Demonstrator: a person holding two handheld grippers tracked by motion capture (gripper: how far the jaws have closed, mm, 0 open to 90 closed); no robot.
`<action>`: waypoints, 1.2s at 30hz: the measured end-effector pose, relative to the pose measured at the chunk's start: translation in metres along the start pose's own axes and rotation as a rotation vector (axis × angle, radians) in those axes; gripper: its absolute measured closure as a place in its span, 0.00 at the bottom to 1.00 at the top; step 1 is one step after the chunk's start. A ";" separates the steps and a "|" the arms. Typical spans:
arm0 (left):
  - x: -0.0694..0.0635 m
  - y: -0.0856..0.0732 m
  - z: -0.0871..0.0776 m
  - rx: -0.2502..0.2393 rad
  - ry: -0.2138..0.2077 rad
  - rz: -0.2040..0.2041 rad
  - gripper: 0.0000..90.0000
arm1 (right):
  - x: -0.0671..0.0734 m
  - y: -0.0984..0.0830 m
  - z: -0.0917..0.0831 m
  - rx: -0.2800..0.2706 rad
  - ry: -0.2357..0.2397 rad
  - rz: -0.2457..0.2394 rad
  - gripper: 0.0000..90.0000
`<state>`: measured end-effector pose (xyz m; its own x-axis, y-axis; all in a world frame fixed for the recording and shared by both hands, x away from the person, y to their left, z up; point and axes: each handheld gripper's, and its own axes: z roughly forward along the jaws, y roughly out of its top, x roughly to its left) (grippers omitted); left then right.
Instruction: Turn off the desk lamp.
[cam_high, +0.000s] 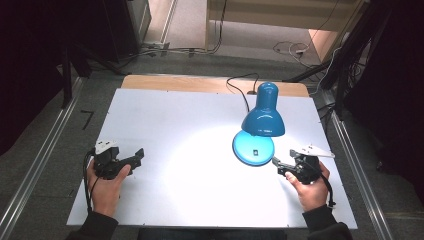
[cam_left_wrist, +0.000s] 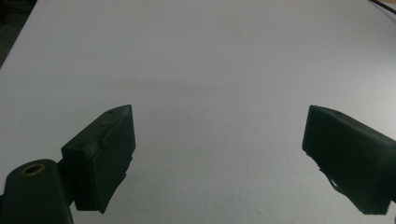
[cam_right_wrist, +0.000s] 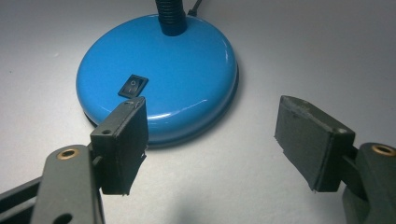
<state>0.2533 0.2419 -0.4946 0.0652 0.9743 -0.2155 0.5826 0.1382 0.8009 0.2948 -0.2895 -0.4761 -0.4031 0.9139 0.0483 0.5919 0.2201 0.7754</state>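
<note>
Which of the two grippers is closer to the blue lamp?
The right gripper: its open jaws sit right beside the lamp's round blue base, near the switch. The left gripper is over bare table, also open.

The high view looks down from above my side. My right gripper view faces the round blue metal lamp base (cam_right_wrist: 159, 79) closely, at 11 o'clock; both views share it (cam_high: 253, 148).

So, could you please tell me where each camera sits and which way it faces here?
High view: above the person's side, looking forward and down on the white table; both hands with left tool and right tool show.
Left gripper view: rides the left tool, facing bare tabletop between open jaws.
Right gripper view: rides the right tool, facing the blue lamp base and switch.
Shared: high and right views both show the lamp base.
</note>
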 end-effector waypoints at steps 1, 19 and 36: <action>0.000 0.000 0.000 0.000 0.001 0.001 0.12 | 0.000 0.000 0.000 0.000 0.000 0.000 0.27; 0.001 0.000 0.000 0.000 -0.002 -0.002 0.12 | 0.005 0.006 0.008 -0.007 0.019 -0.002 0.27; 0.001 0.000 -0.001 0.001 0.001 -0.005 0.12 | 0.011 0.010 0.016 -0.003 0.037 -0.011 0.31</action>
<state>0.2524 0.2430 -0.4947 0.0611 0.9738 -0.2192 0.5835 0.1433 0.7994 0.3071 -0.2717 -0.4780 -0.4349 0.8983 0.0634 0.5854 0.2286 0.7778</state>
